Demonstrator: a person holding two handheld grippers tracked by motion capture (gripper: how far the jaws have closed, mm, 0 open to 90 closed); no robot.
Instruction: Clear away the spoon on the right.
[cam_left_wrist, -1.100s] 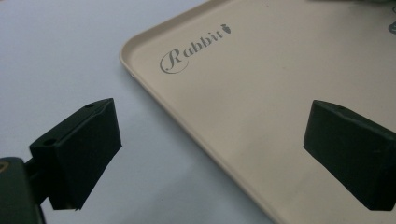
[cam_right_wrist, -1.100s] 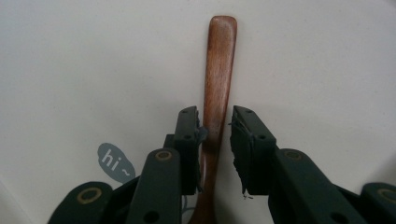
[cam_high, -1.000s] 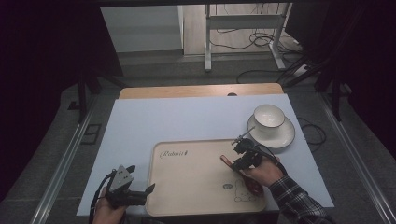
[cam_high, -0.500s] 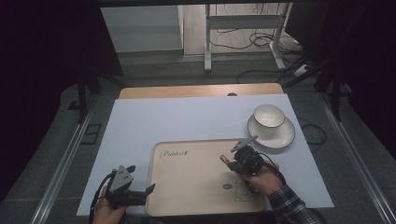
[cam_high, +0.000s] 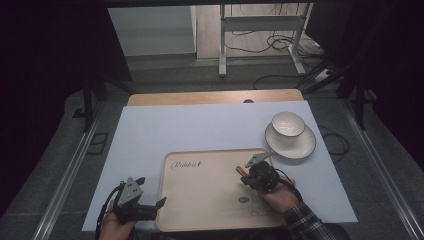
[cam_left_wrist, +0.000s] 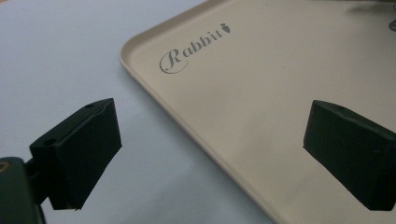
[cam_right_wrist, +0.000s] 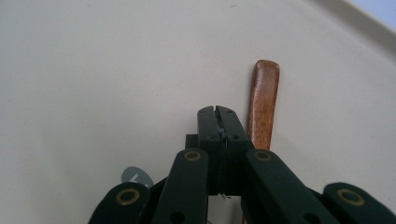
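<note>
A beige tray (cam_high: 210, 195) printed "Rabbit" lies on the white table sheet near the front edge. On its right half lies a small reddish-brown wooden handle (cam_high: 240, 171) (cam_right_wrist: 264, 98). My right gripper (cam_high: 245, 176) (cam_right_wrist: 215, 111) points down at the tray just left of that handle, jaws pressed together with nothing between them. How the handle continues under the gripper's linkage is hidden. My left gripper (cam_high: 151, 192) (cam_left_wrist: 215, 112) stands wide open at the tray's near left corner, one jaw over the tray (cam_left_wrist: 261, 70) and the other over the sheet.
A white bowl (cam_high: 288, 123) sits on a white saucer (cam_high: 300, 147) at the right, just past the tray's far right corner. The white sheet (cam_high: 200, 130) covers the table, with a strip of wooden tabletop (cam_high: 215, 97) at the back.
My right gripper has shifted a little nearer and lower onto the tray beside the wooden handle. The left gripper has not moved.
</note>
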